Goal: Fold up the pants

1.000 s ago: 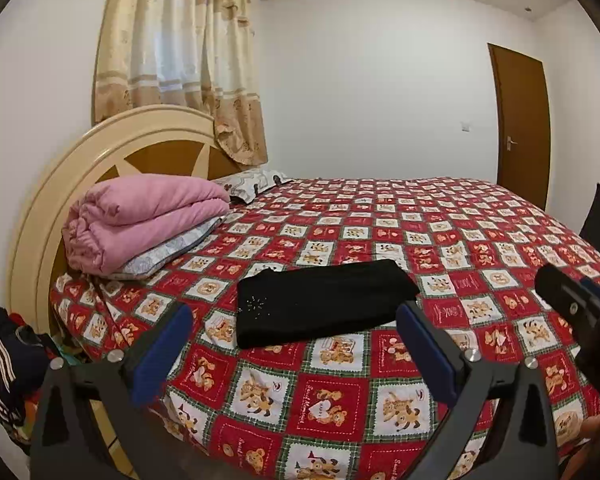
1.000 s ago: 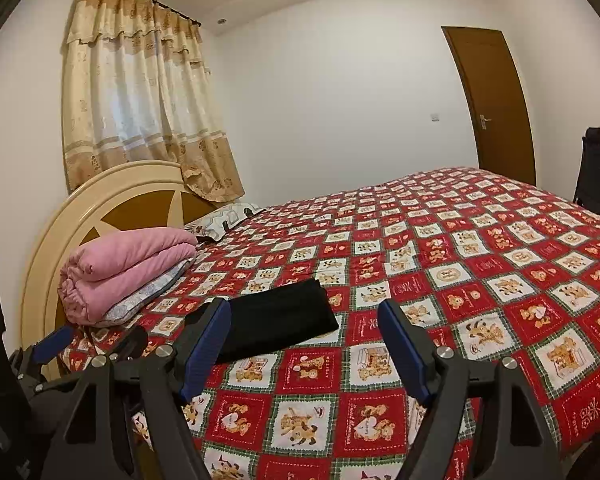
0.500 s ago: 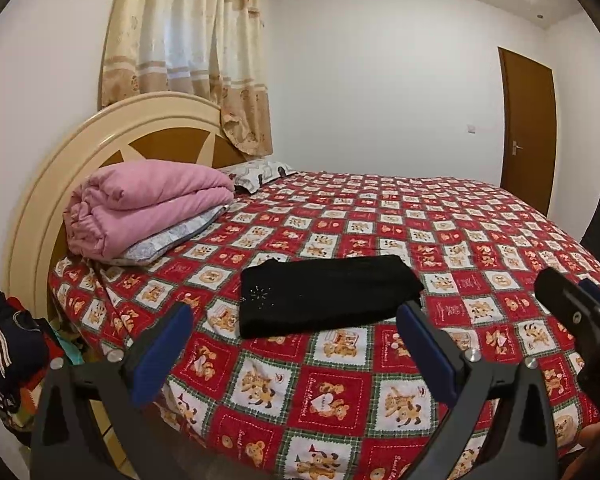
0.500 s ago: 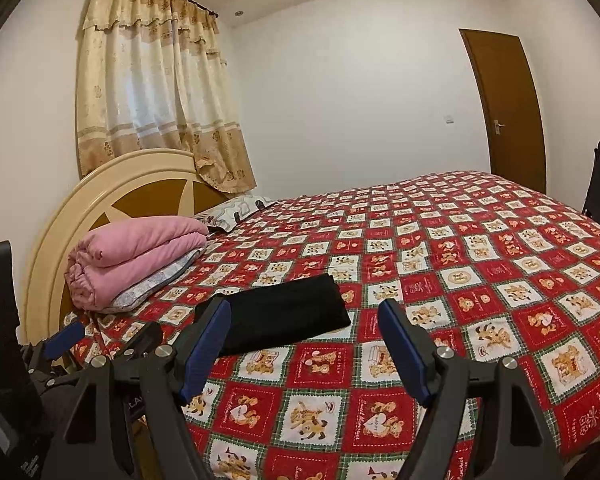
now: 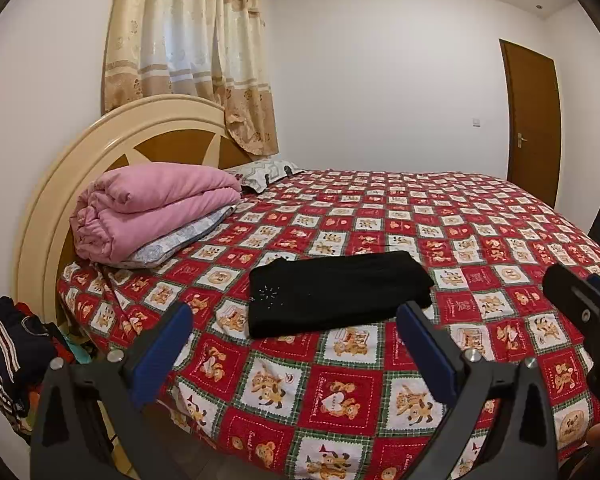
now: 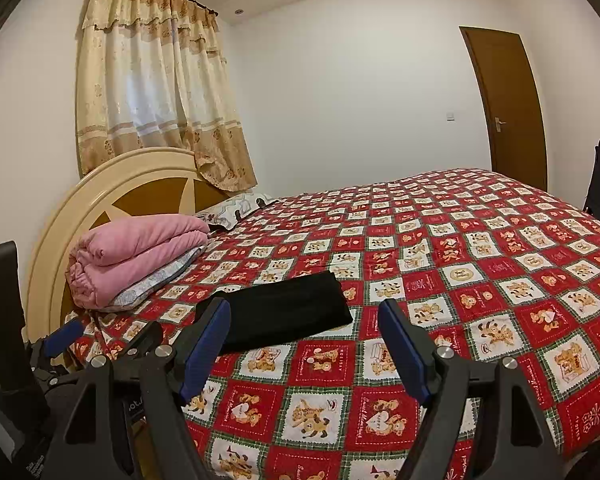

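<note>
While both grippers hang above the near edge of the bed (image 5: pixel 480 216), the pants (image 5: pixel 336 292) lie folded into a flat black rectangle on the red checked bedspread, near that edge and untouched. The left gripper (image 5: pixel 296 344) has its jaws spread wide, with nothing between the blue pads; the pants sit just beyond its fingertips. The right gripper (image 6: pixel 304 340) likewise has its jaws spread and empty; in its view the pants lie ahead and to the left, partly behind the left finger. A folded pink quilt (image 5: pixel 152 204) rests on a pillow by the headboard (image 5: pixel 60 184), well apart from the pants. A closed brown door (image 6: pixel 508 108) stands in the far wall.
</note>
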The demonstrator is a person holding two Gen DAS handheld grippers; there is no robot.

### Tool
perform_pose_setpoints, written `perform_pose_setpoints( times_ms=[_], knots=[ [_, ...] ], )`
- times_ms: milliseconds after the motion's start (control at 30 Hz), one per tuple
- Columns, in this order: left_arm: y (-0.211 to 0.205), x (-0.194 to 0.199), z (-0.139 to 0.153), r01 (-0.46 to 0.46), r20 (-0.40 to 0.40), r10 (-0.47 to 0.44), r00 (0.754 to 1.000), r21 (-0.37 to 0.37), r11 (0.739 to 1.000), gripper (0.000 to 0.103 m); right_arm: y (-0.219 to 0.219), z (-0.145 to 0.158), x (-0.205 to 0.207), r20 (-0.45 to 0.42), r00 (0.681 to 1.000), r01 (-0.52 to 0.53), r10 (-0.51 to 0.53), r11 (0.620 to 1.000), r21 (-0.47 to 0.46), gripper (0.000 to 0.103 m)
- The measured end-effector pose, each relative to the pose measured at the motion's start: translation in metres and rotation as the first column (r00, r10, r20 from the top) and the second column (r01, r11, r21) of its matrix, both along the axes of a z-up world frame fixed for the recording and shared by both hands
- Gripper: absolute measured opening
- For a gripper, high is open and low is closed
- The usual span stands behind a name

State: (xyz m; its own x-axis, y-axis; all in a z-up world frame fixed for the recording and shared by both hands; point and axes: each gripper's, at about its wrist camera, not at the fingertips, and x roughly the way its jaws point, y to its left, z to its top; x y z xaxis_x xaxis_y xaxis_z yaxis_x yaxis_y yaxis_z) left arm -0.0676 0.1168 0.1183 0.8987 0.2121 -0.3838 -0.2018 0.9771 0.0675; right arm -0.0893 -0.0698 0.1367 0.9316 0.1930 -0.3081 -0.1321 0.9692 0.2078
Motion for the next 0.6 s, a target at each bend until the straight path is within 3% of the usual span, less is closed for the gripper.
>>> perform_pose_setpoints(
  times_ms=[600],
  knots=[
    [0.0090, 0.0016, -0.0005, -0.019, -0.006, 0.019, 1.000, -0.003, 1.000, 0.103, 0.0067, -0.0008, 0.0009, 0.001, 1.000, 0.001, -0.001, 1.000, -0.003, 0.078]
  ],
)
